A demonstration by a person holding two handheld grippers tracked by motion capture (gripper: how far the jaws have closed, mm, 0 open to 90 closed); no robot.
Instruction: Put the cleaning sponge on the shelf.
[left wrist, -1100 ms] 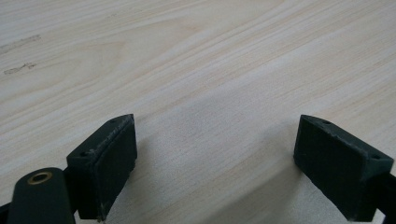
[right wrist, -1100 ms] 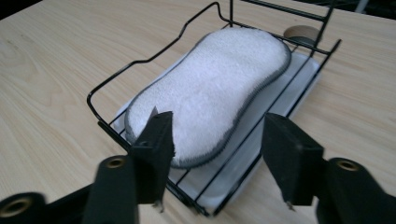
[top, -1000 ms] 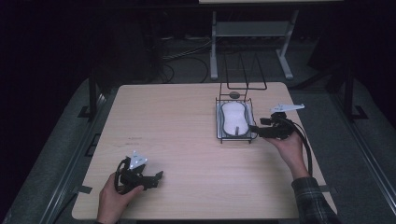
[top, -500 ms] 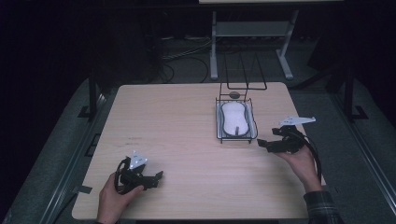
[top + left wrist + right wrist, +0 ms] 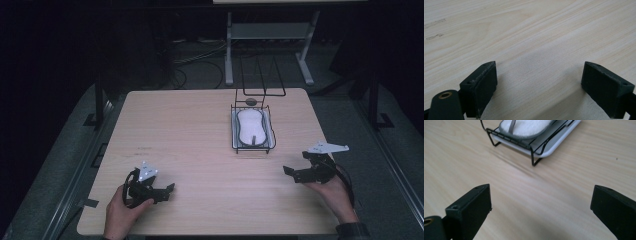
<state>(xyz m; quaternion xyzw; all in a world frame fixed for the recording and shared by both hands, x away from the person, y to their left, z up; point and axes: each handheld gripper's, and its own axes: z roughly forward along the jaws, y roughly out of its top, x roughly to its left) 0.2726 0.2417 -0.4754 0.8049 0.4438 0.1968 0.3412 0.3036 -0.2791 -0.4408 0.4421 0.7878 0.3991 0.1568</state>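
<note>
High view: wire rack (image 5: 252,131) carries a soft white pad (image 5: 251,126), light and floppy; grab its grey strap. Right hand-held gripper (image 5: 292,172) near rack's right-front corner, jaws just opened wide, empty. Left hand-held gripper (image 5: 165,191) well clear, jaws apart.

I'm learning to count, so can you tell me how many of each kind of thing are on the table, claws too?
Claws: 2, the left claw and the right claw
Black wire racks: 1, the wire rack
White trays: 1, the tray under the rack
White pads with a grey strap: 1, the pad
Small dark round things: 1, the round thing
Total: 6
</note>
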